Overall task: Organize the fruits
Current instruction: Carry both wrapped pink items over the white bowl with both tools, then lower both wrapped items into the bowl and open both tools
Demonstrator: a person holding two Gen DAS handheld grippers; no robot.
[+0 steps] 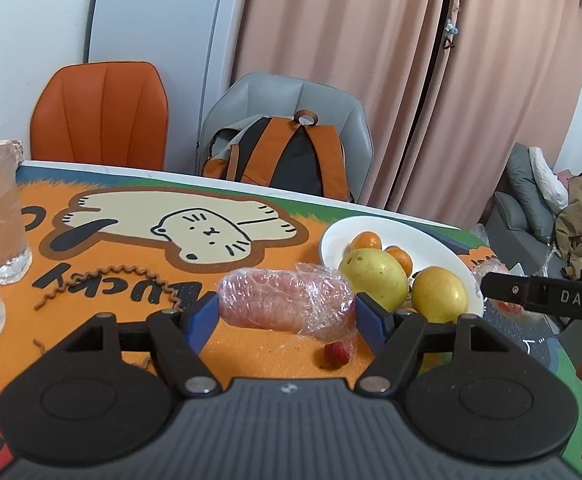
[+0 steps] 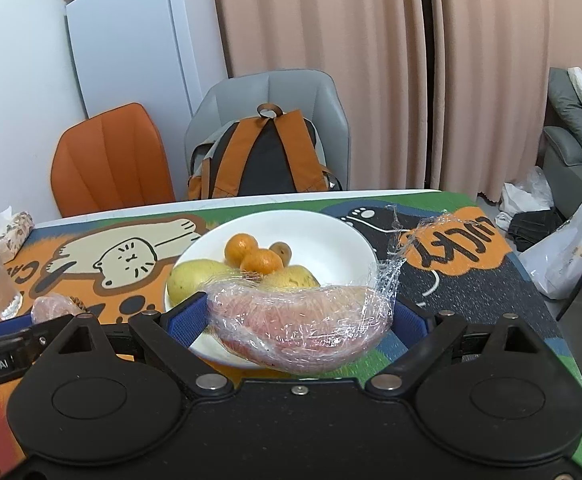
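The left hand-held gripper (image 1: 287,312) is pinching a plastic-wrapped pink fruit piece (image 1: 285,300) by its two ends; the piece's long axis is running crosswise, jaw to jaw. It is hanging above the orange mat on the counter (image 1: 131,320), with the white plate (image 1: 333,236) lying ahead and to that gripper's right.

The right hand-held gripper (image 2: 299,320) is clamping a larger wrapped pink fruit wedge (image 2: 303,324), again with its long axis spanning the jaws, and a loose tail of film is trailing up to the right. This wedge is hanging over the near rim of the plate, which is holding two yellow pears (image 2: 195,280) and two mandarins (image 2: 251,254).

Judgement: the right hand is nearer the plate; its load needs only a short forward lowering, whereas the left must travel rightward.
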